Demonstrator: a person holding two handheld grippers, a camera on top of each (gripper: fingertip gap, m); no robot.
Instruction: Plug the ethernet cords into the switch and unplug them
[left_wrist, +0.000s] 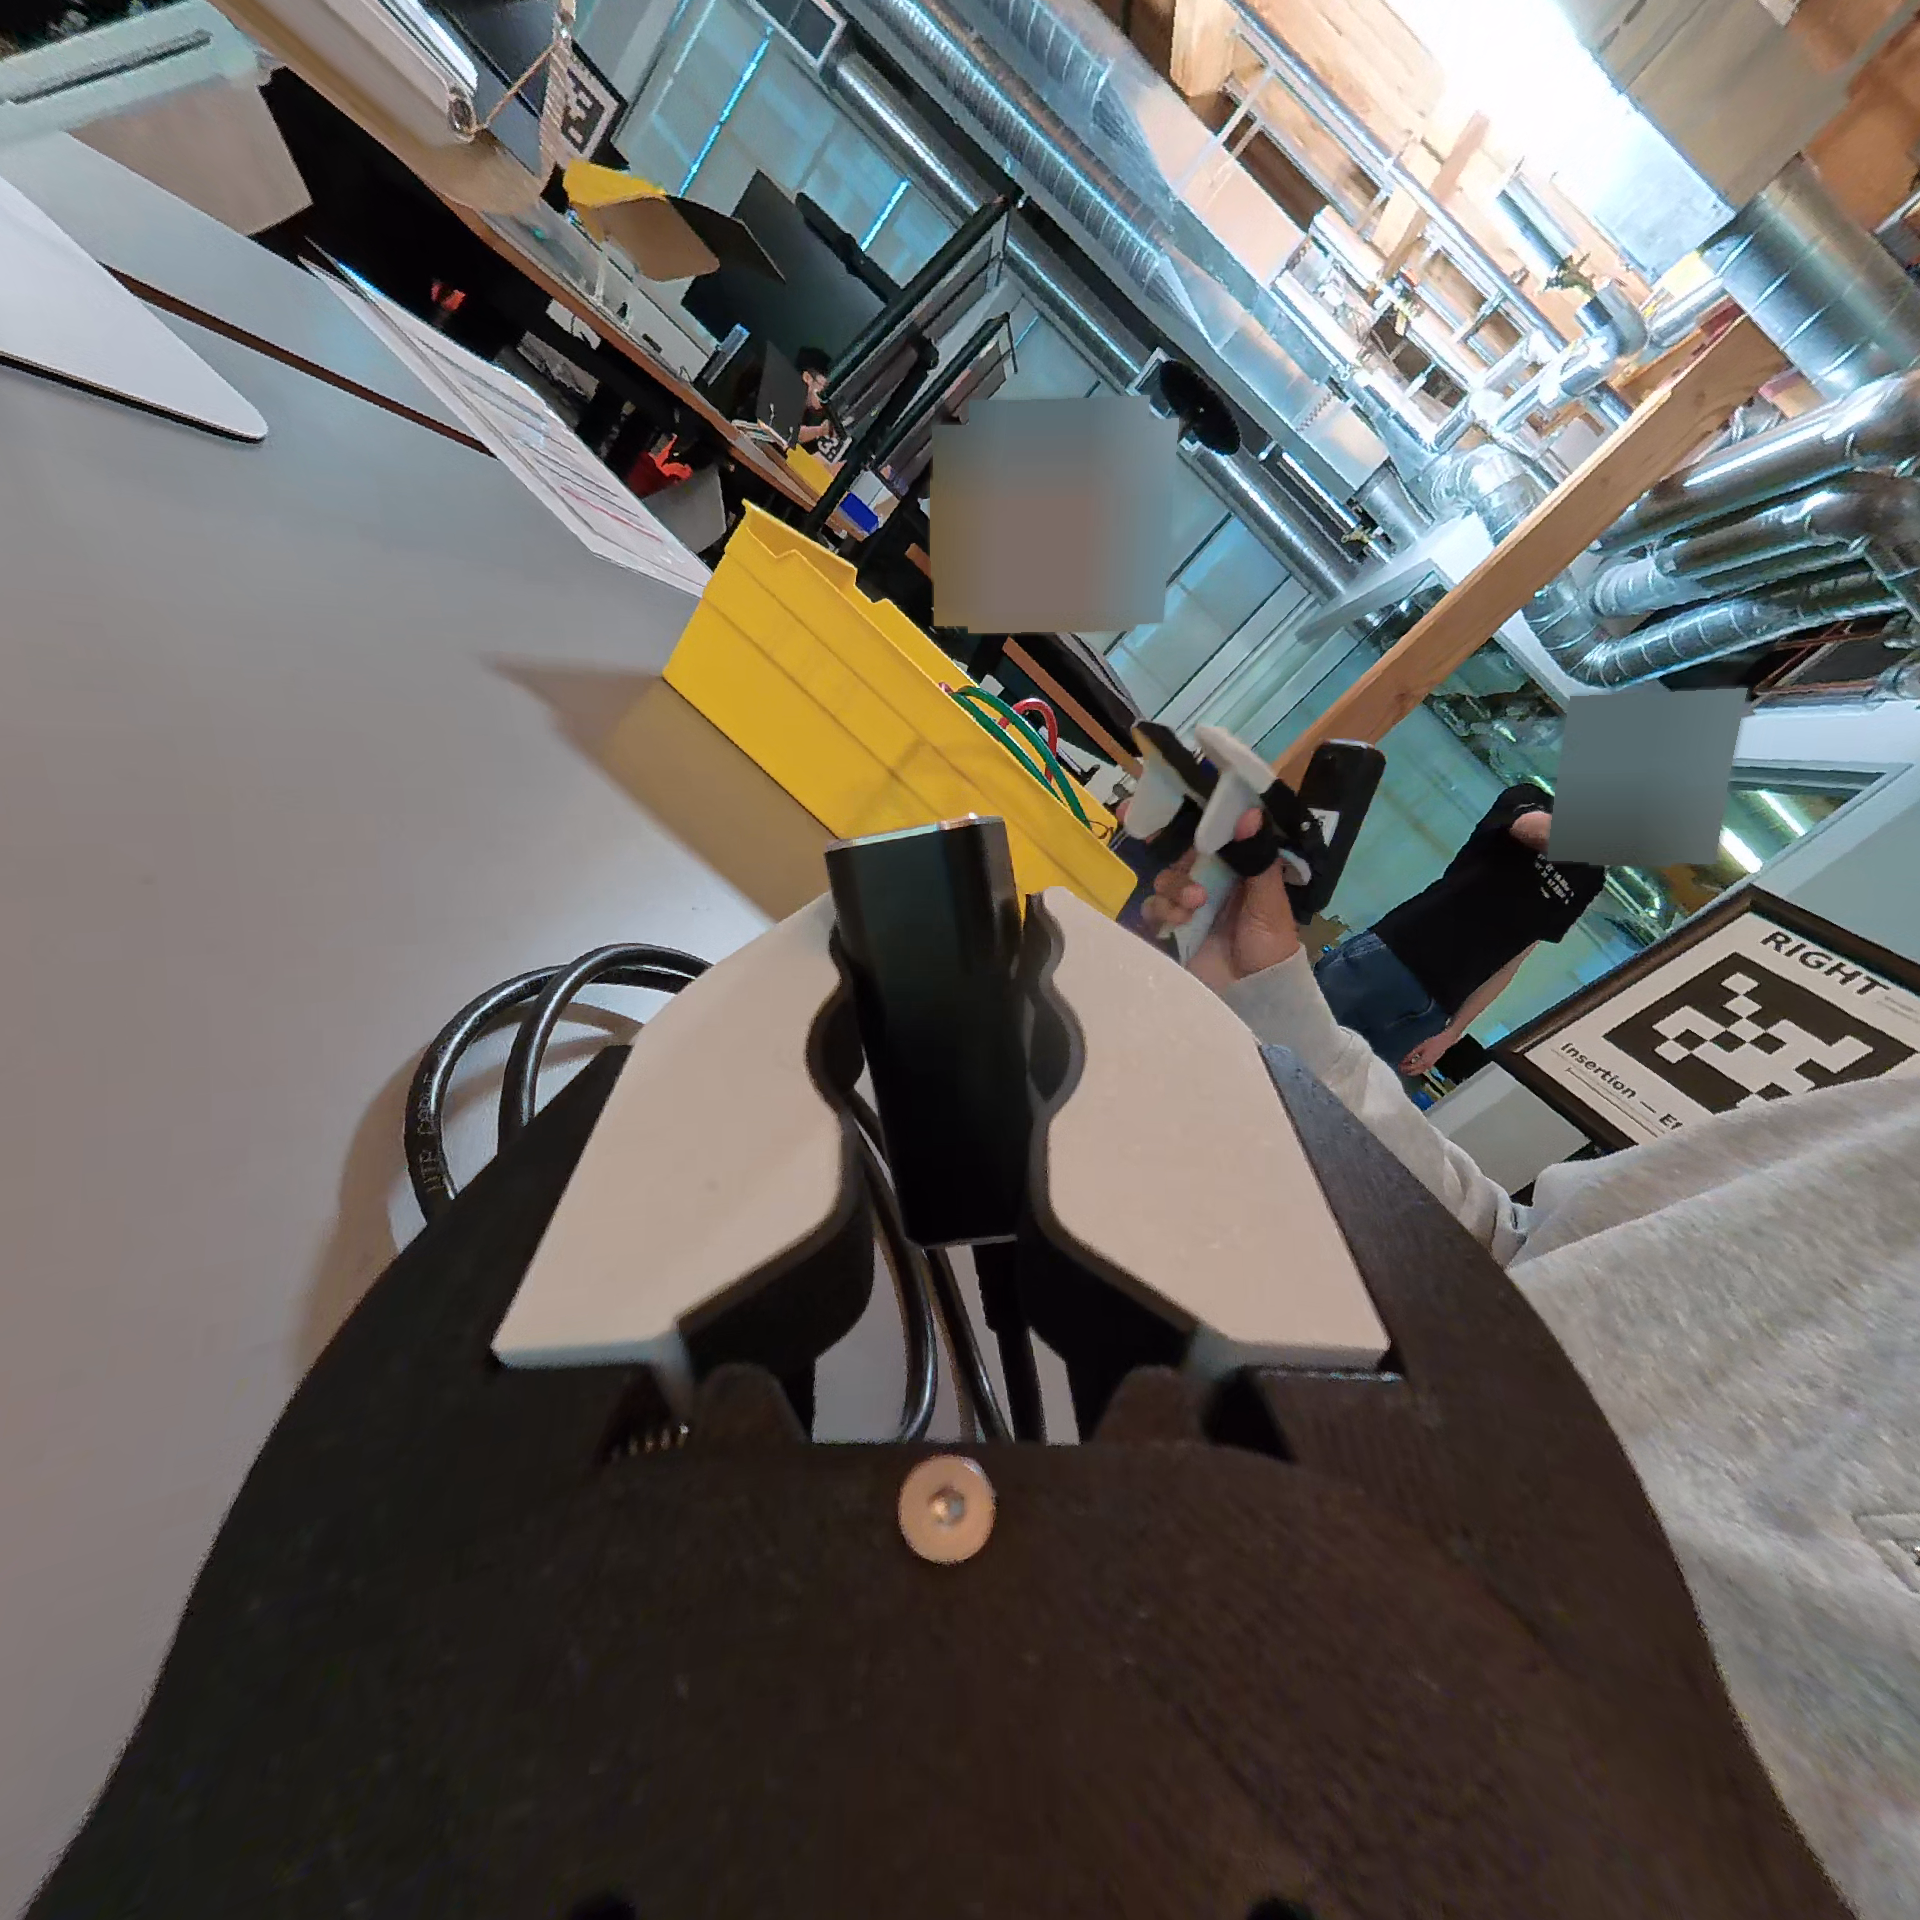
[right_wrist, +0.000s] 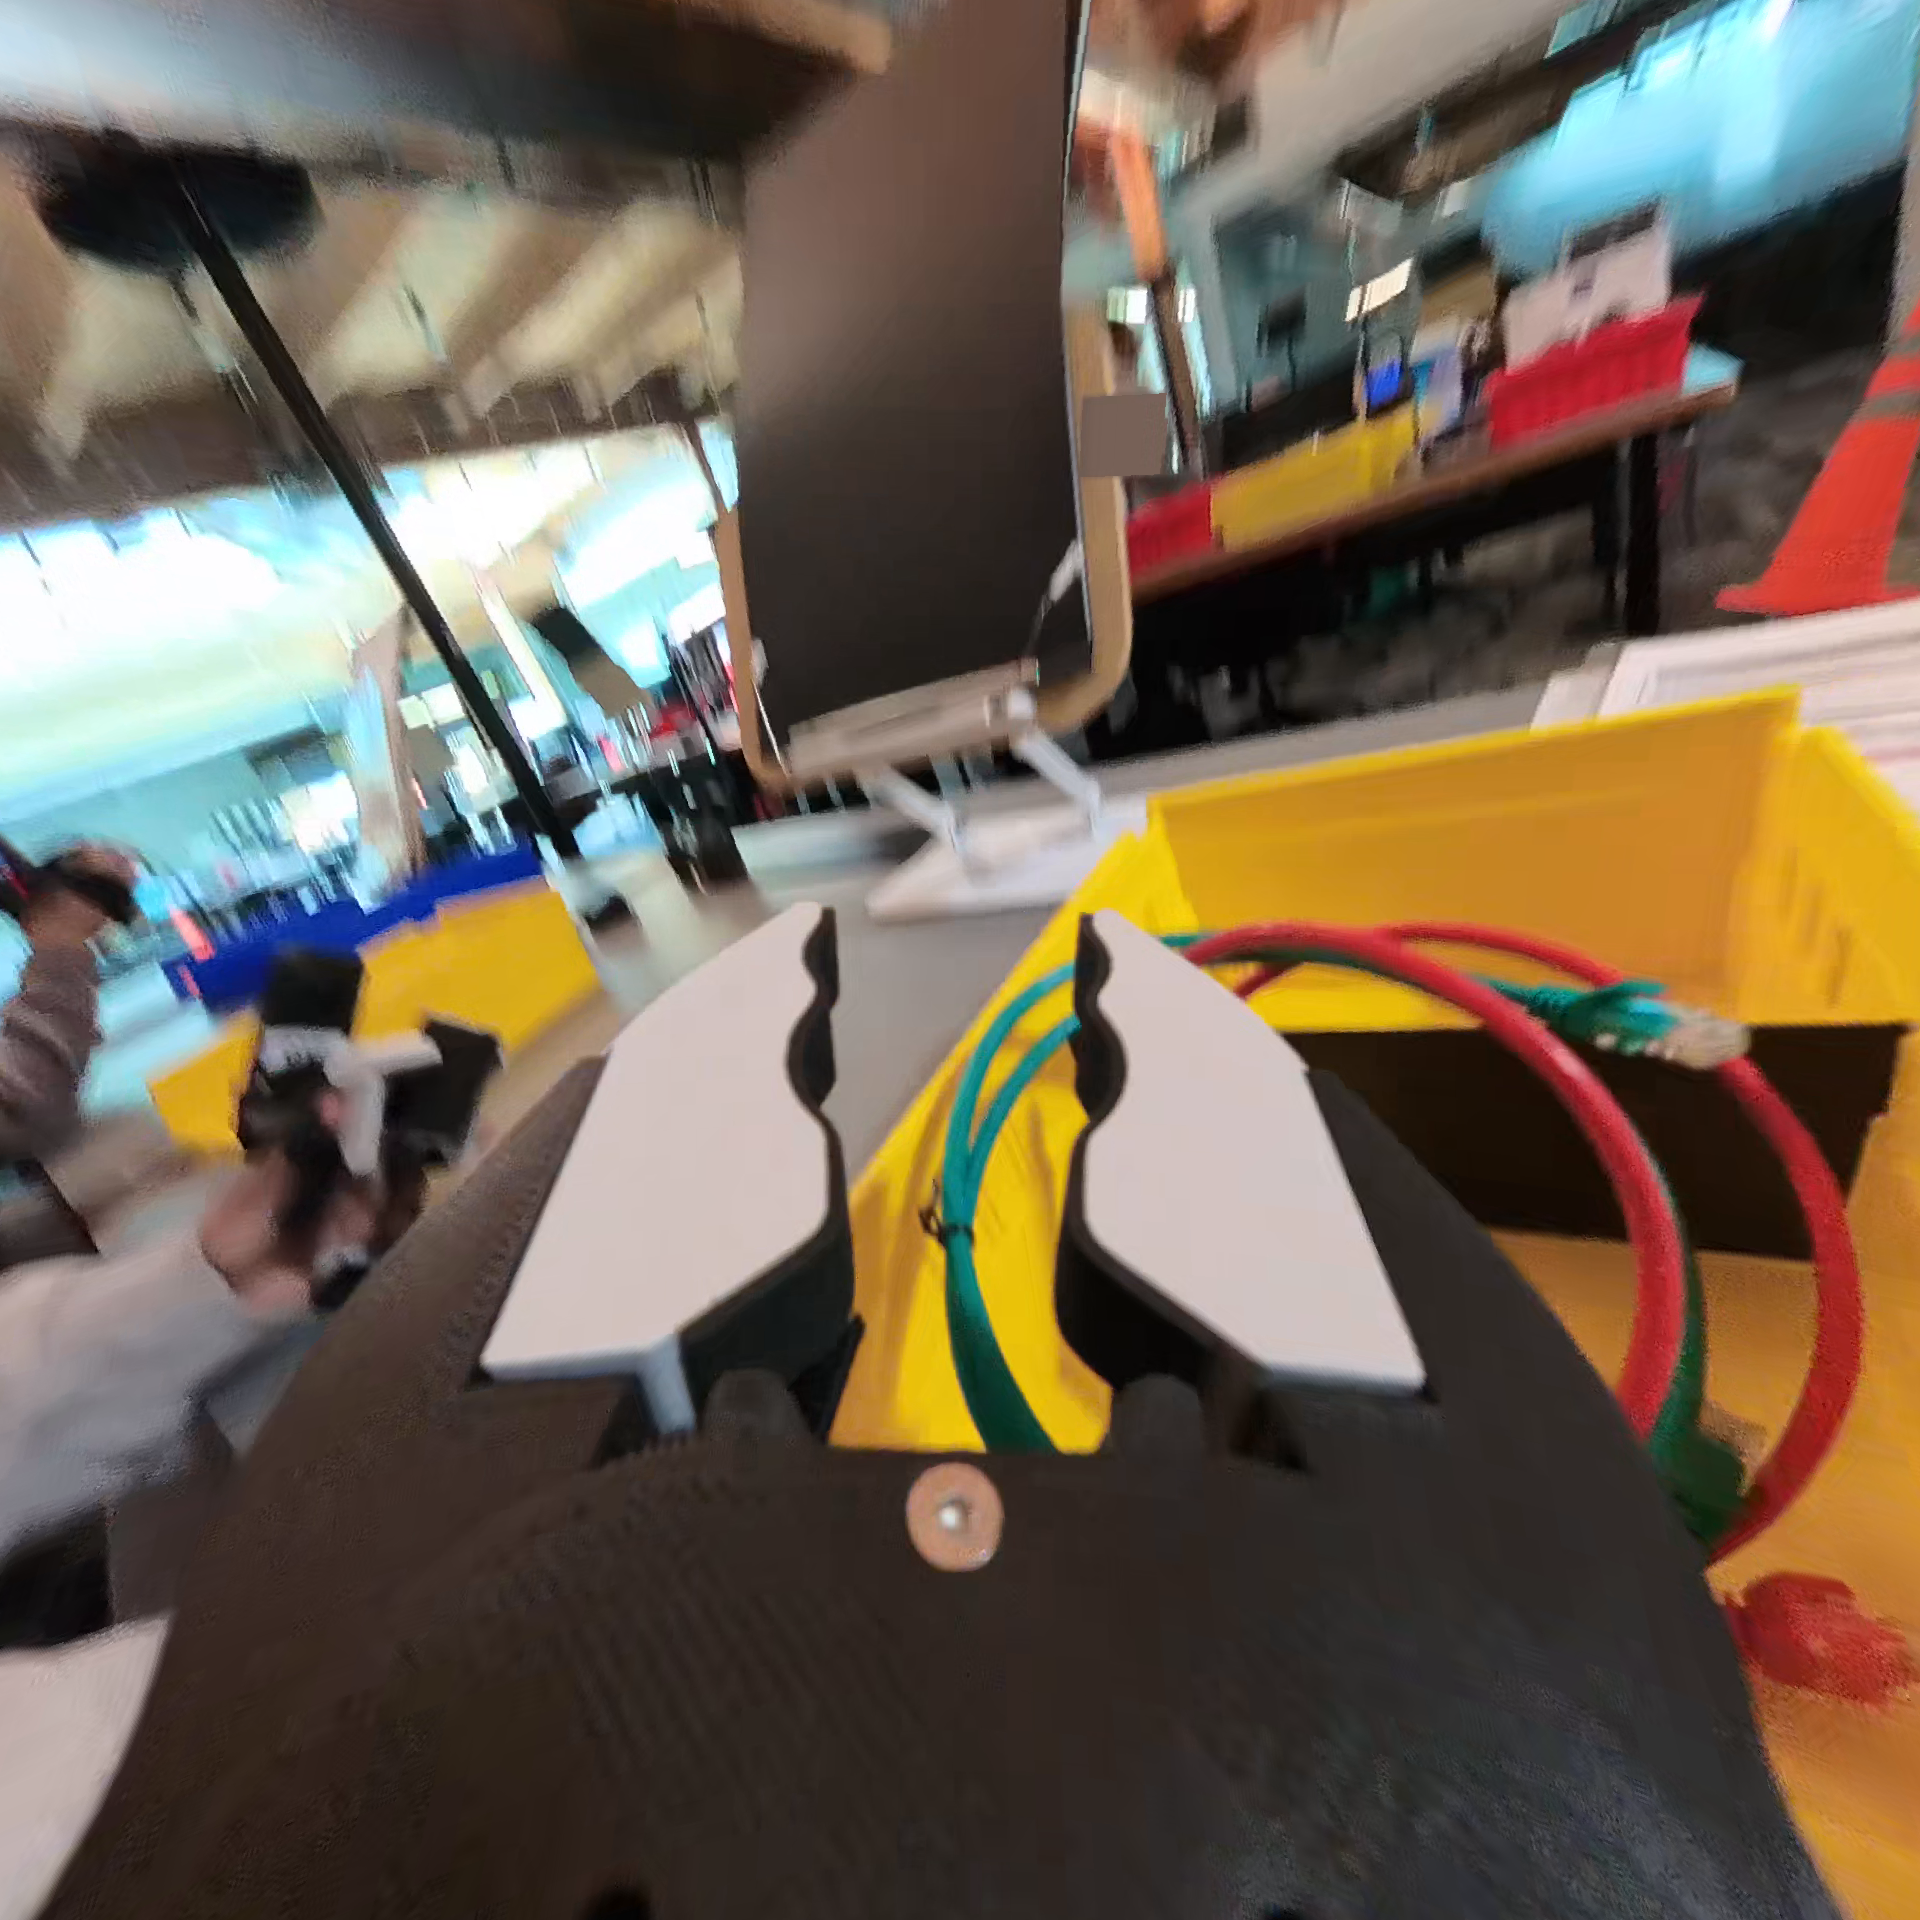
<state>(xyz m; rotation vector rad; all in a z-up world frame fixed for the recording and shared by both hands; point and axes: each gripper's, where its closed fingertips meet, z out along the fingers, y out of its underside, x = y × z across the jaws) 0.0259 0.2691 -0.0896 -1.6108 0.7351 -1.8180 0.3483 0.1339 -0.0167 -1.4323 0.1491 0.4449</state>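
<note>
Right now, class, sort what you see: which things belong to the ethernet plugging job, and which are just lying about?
Belong to the job:
switch, held in the left gripper
green cord
red cord
right gripper, jaws open

Just lying about:
yellow bin
laptop on its stand
orange cone

Silver ducts (left_wrist: 1299, 343) and timber beams (left_wrist: 1538, 582) ran overhead under bright skylight glare. A grey desk (left_wrist: 260, 779) stretched away; beyond it stood long workbenches (right_wrist: 1455, 488), an orange traffic cone (right_wrist: 1860, 488), and glass partitions (left_wrist: 1226, 582).
</note>
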